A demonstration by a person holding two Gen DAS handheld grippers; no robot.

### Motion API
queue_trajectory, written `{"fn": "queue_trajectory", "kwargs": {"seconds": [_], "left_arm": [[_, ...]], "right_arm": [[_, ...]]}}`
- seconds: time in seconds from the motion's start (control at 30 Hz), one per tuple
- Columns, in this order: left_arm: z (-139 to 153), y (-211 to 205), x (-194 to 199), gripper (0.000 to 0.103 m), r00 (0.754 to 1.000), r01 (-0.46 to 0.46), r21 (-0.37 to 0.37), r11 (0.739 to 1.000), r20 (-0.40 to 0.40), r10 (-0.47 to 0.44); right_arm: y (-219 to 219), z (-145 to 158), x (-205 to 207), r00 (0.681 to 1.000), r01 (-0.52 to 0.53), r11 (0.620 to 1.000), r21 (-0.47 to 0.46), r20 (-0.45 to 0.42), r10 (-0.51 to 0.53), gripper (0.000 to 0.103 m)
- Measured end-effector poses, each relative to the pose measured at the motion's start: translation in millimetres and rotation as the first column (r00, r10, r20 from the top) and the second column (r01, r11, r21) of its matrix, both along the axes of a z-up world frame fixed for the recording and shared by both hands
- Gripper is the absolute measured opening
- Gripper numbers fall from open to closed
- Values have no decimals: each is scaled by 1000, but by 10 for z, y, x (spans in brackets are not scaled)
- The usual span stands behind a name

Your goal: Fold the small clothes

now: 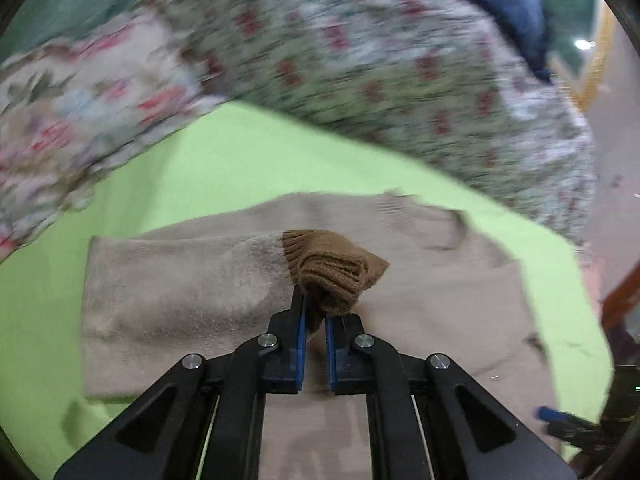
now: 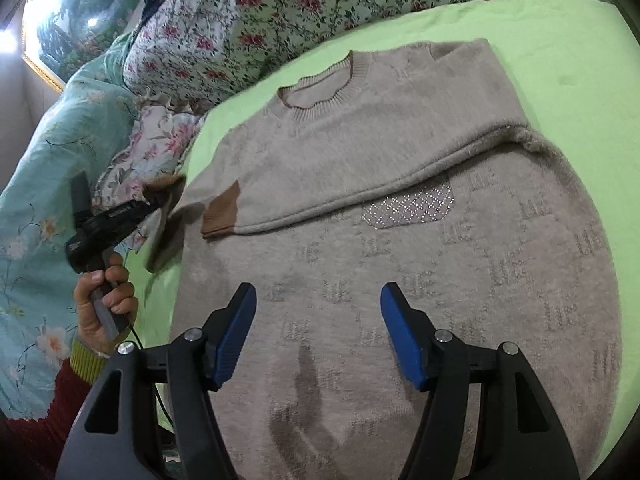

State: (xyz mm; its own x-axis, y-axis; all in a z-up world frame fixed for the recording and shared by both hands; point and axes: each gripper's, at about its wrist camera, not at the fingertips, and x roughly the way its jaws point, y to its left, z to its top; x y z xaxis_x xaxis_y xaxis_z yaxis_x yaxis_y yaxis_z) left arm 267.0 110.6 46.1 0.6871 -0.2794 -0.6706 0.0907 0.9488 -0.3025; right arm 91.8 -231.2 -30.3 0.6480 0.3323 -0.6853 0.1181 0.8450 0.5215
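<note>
While left tongs (image 1: 315,320) pinch cuff (image 1: 332,268), sweater (image 2: 400,240) flat

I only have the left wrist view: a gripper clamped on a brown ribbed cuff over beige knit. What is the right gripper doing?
Observer: The right gripper is open and holds nothing. It is poised over the lower body of the beige knitted sweater.
Reviewer: Is the other sleeve folded?
Observer: Yes. The other sleeve lies across the chest, with its flat brown cuff resting on the sweater.
Reviewer: Where does my cuff sit relative to the body?
Observer: The left gripper holds the pinched brown cuff just outside the sweater's side edge, raised above the lime green sheet.
</note>
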Motion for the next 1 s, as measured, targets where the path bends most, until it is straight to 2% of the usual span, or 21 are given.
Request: {"fn": "queue_trajectory", "kwargs": {"seconds": [0.13,0.23,0.4,0.53,0.6,0.67,0.7,0.73,0.77,0.9,1.0], "left_arm": [[133,-707,-43,7,992,118,-70,991,49,-115],[91,-1237,-7,7,978,206,-91,974,44,-203],[-203,-2034,131,7,956,293,-59,954,-12,-294],[-493,-2346,235,8,947,311,-55,949,-62,-314],[-628,-2407,294,17,937,332,-67,941,-90,-337],[-680,-2407,291,41,927,352,-76,933,-107,-358],[-669,-2382,237,48,927,357,-64,932,-102,-362],[-656,-2352,209,61,929,354,-48,934,-96,-357],[-635,-2317,141,69,932,350,-30,936,-88,-351],[-548,-1943,-144,74,948,312,-18,950,-69,-312],[-536,-1404,-420,74,975,212,11,977,-64,-211]], "right_arm": [[-157,14,-112,999,44,999,9,12,-44,66],[-331,25,-217,996,91,996,10,16,-91,66],[-649,27,-381,985,173,985,16,9,-173,66],[-831,16,-492,977,214,977,14,6,-214,66],[-890,-4,-515,974,227,974,19,-3,-227,66],[-900,-15,-512,972,234,972,31,-5,-234,66],[-898,-12,-501,972,235,971,35,-3,-235,66],[-887,-4,-476,973,230,972,38,1,-230,66],[-871,11,-430,975,221,974,43,6,-221,66],[-760,52,-190,983,181,981,65,27,-183,66],[-709,35,88,987,155,985,80,24,-157,66]]}}
